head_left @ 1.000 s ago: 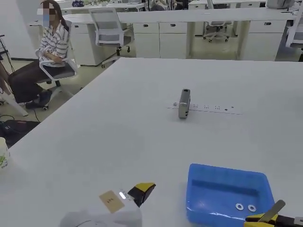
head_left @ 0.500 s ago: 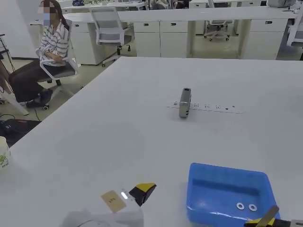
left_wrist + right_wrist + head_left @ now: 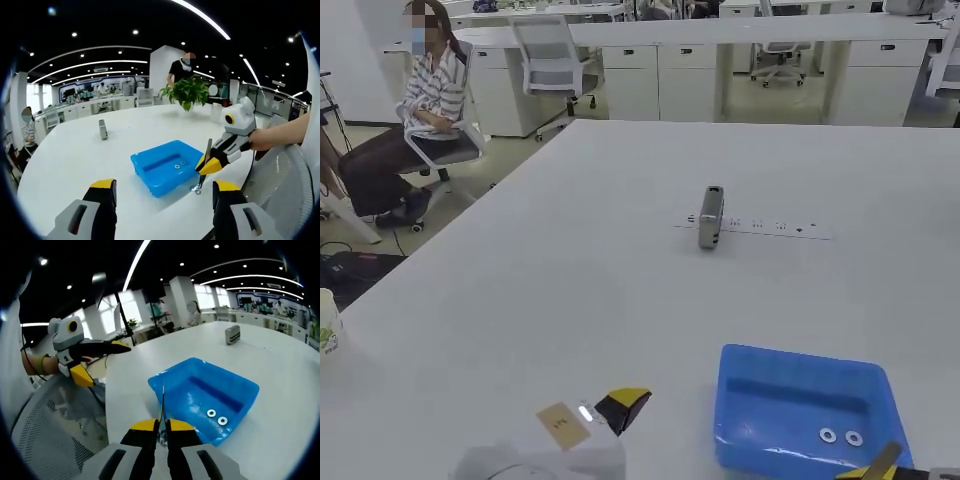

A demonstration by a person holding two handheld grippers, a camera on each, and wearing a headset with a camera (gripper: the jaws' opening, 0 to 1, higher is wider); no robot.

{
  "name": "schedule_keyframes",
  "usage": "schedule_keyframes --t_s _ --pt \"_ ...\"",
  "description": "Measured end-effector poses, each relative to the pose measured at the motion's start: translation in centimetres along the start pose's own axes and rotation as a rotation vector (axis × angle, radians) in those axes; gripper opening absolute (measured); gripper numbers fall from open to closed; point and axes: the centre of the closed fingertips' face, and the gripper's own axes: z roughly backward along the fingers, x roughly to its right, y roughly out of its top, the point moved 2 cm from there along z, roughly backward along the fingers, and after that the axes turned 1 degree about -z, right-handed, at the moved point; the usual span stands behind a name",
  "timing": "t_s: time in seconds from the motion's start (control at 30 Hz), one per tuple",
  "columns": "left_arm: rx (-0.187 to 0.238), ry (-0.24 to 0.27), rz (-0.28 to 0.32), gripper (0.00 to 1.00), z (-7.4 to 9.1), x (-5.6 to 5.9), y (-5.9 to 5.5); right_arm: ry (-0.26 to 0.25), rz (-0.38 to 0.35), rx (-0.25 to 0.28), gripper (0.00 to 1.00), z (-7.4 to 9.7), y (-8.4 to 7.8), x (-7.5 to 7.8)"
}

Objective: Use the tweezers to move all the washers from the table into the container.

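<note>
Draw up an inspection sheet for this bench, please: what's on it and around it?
Surface: white table.
Job's things: blue container holds two washers; a loose washer lies on the table beside it, under the tweezers.
Clutter: grey box; white cup at the edge.
Grippers: right gripper shut on tweezers; left gripper open, holding nothing.
Cables: dark cables on the floor.
Surroundings: office desks, seated person, plant.

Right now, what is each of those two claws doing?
Left gripper: open, holding nothing.
Right gripper: shut on the tweezers.
</note>
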Motion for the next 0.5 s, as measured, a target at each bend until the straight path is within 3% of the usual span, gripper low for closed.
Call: schedule_keyframes --t_s 0.13,0.5 --pt "-0.006 0.000 -0.004 0.79 0.0 0.0 -0.1 0.007 0.038 -0.012 0.04 -0.2 -0.1 -0.4" --pt "-0.018 -0.004 -0.010 0.78 -0.1 0.0 -0.3 0.033 0.271 -0.061 0.03 -1.0 -0.2 -2.0"
